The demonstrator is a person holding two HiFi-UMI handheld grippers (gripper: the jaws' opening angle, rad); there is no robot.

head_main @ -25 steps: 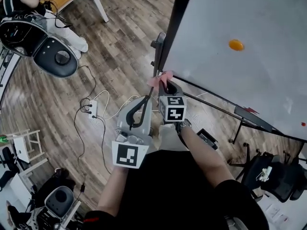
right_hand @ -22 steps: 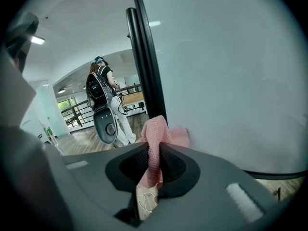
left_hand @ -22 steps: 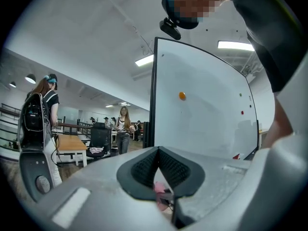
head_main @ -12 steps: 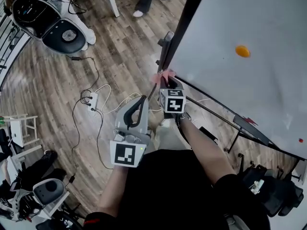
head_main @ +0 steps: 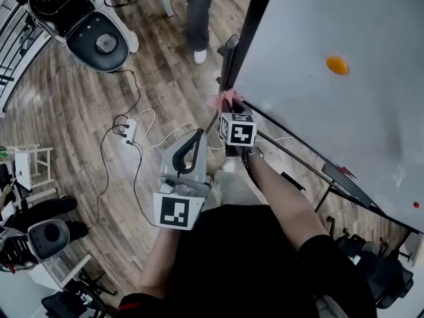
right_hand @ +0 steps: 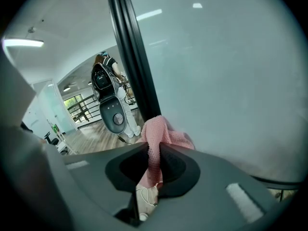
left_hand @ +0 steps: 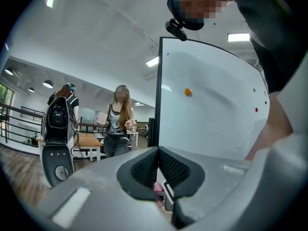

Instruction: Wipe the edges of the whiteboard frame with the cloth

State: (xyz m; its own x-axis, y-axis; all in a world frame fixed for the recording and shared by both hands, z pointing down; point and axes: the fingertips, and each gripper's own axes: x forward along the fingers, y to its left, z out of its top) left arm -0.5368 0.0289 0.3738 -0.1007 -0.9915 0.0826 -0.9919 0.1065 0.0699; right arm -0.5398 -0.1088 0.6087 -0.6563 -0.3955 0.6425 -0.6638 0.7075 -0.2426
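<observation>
A whiteboard (head_main: 331, 78) with a black frame (head_main: 246, 35) stands on the right. My right gripper (head_main: 228, 106) is shut on a pink cloth (head_main: 222, 101), which is pressed to the frame's lower left corner. In the right gripper view the pink cloth (right_hand: 161, 136) bunches out of the right gripper (right_hand: 156, 150) against the black frame (right_hand: 132, 57). My left gripper (head_main: 197, 138) hangs lower left of the cloth, jaws together with nothing between them. In the left gripper view the left gripper (left_hand: 158, 165) points at the whiteboard (left_hand: 207, 109).
An orange magnet (head_main: 336, 64) sticks to the board. A power strip (head_main: 128, 132) with cables lies on the wood floor. A white round-bodied machine (head_main: 93, 28) stands at the upper left. A person's legs (head_main: 197, 18) stand near the board's left side.
The head view has shifted; the cloth stays on the frame's corner in the shut right gripper. A person has walked closer to the board. The left gripper has barely moved.
</observation>
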